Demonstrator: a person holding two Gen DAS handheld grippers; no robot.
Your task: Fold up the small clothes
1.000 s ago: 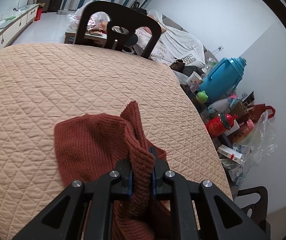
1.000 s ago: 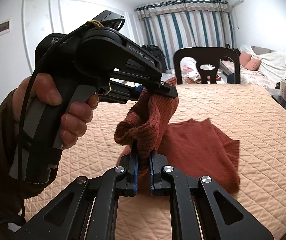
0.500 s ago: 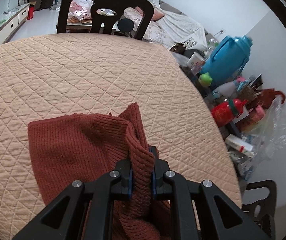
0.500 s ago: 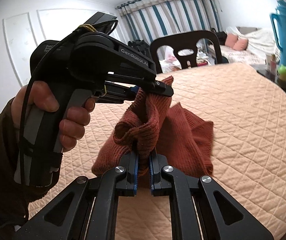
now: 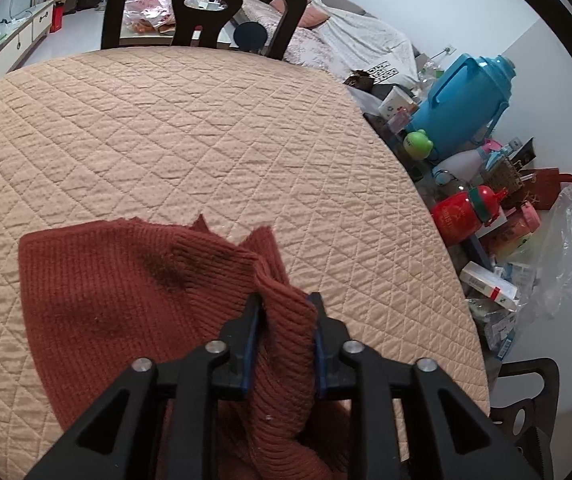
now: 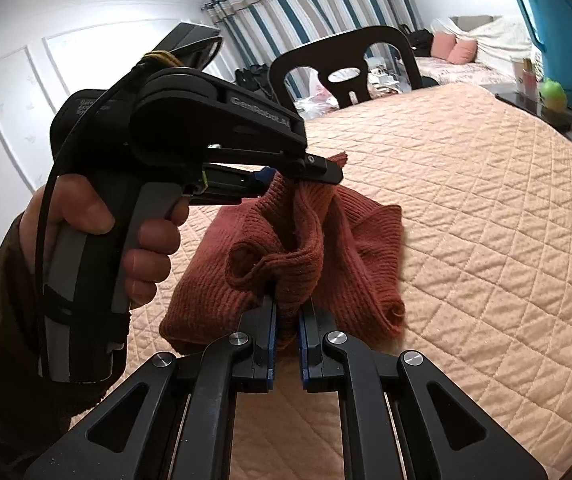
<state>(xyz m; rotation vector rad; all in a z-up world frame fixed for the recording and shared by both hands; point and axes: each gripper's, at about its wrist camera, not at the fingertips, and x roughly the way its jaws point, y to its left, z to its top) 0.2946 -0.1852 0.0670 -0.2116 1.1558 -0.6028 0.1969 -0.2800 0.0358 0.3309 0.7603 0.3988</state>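
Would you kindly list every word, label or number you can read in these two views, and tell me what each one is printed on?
"GenRobot.AI": raised lettering on the black body of the left gripper, seen from the right wrist.
Black print on the white cover over the sofa: too blurred to read.
White print on the red bottle: too small to read.
Small boxes by the wall: print illegible.

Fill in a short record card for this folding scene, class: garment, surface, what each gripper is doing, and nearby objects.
garment: rust-red ribbed knit garment, partly lying on the surface, one part lifted and bunched
surface: peach quilted cover
left gripper: shut on a fold of the knit
right gripper: shut on a bunched fold
nearby: black chair at the far edge; blue thermos jug and red bottle beside the table
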